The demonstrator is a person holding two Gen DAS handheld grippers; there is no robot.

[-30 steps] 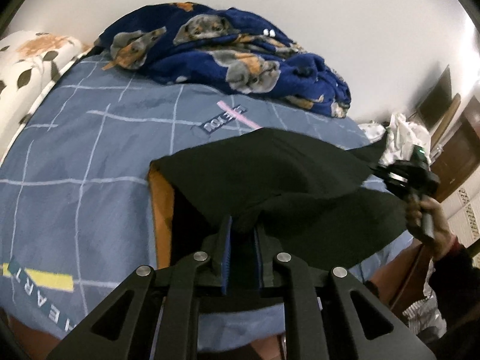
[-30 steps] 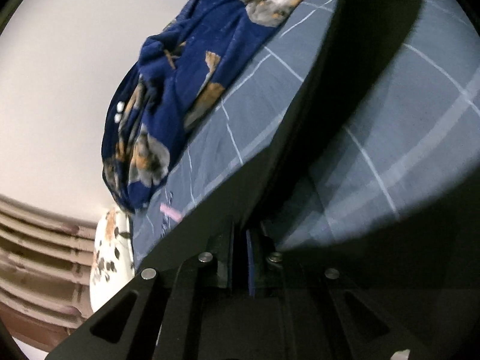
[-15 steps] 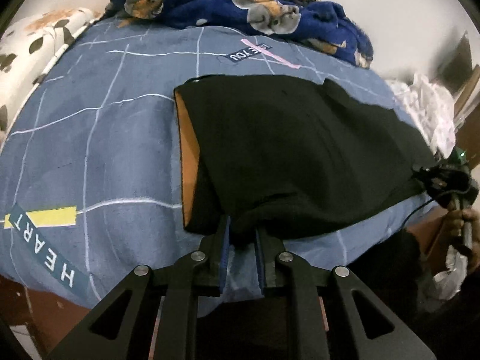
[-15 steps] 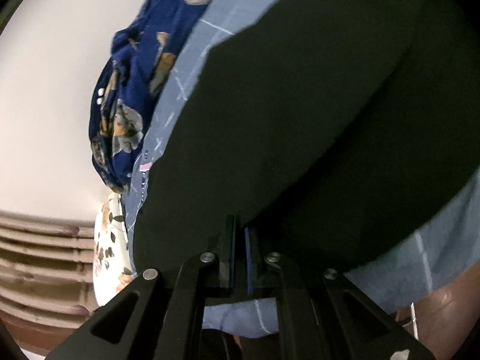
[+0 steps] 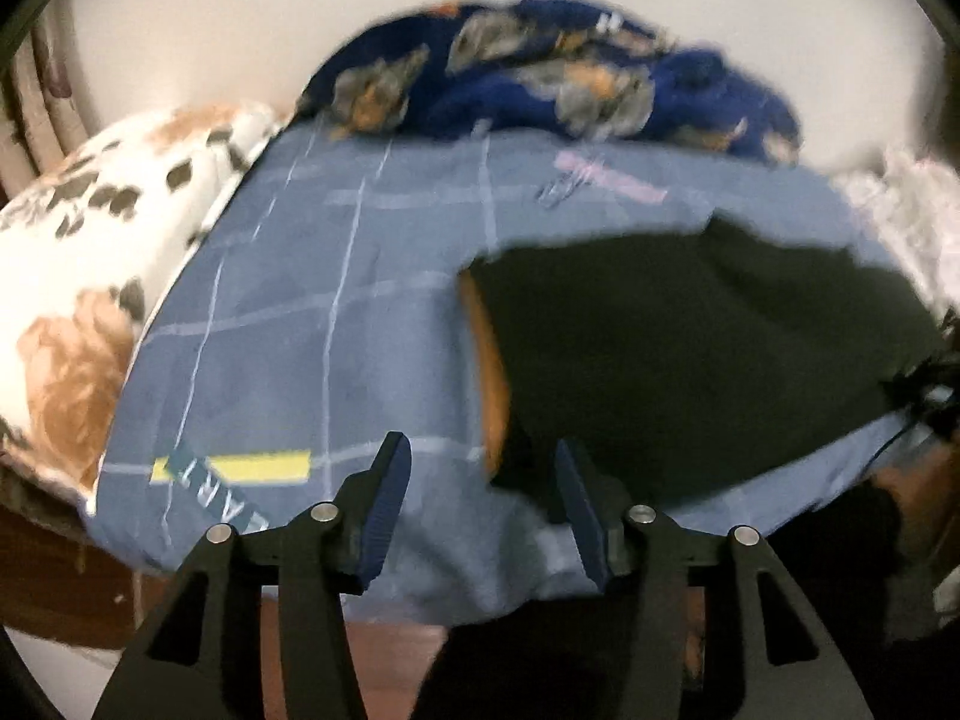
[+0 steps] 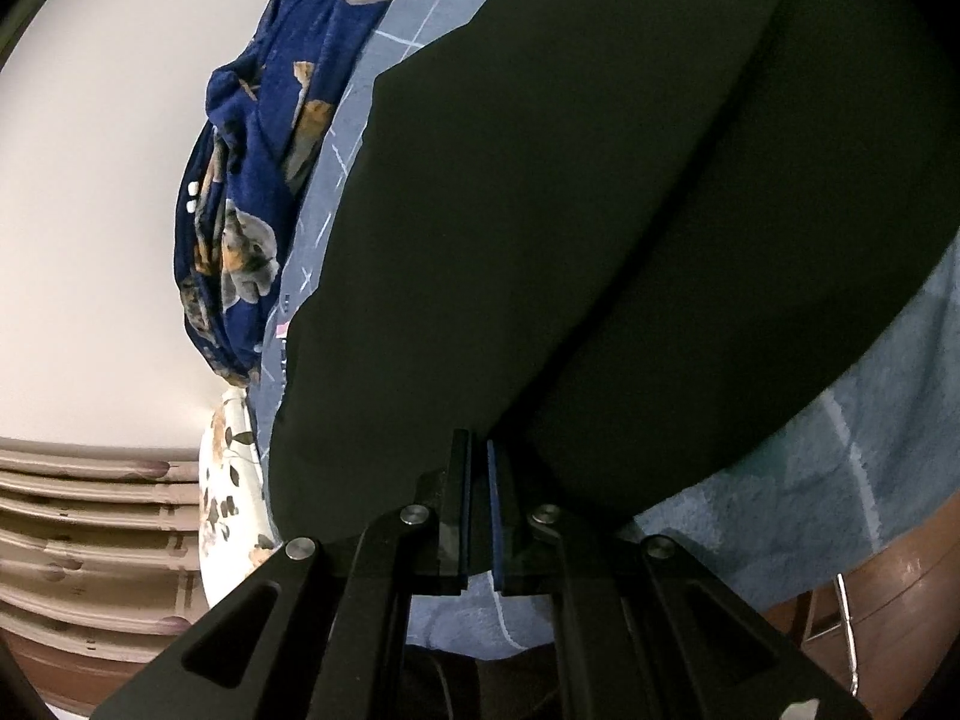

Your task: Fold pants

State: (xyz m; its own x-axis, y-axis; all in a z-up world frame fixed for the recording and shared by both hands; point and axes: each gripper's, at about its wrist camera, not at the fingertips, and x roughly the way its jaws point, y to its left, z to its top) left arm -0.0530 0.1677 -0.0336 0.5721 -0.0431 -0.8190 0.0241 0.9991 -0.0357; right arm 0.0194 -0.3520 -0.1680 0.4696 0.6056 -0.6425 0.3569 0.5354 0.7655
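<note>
The black pants lie folded flat on the blue checked bedsheet, with an orange lining showing along their left edge. My left gripper is open and empty, just in front of the pants' near left corner. In the right wrist view the pants fill most of the frame. My right gripper is shut on the near edge of the pants. The right gripper also shows at the far right of the left wrist view.
A dark blue dog-print blanket is bunched at the far side of the bed. A white floral pillow lies at the left. The bed's near edge drops to a brown wooden frame. A white wall stands behind.
The pants came down from being held up to lying flat on the bed. My left gripper opened, let go of the pants and drew back. The right gripper stays shut on them.
</note>
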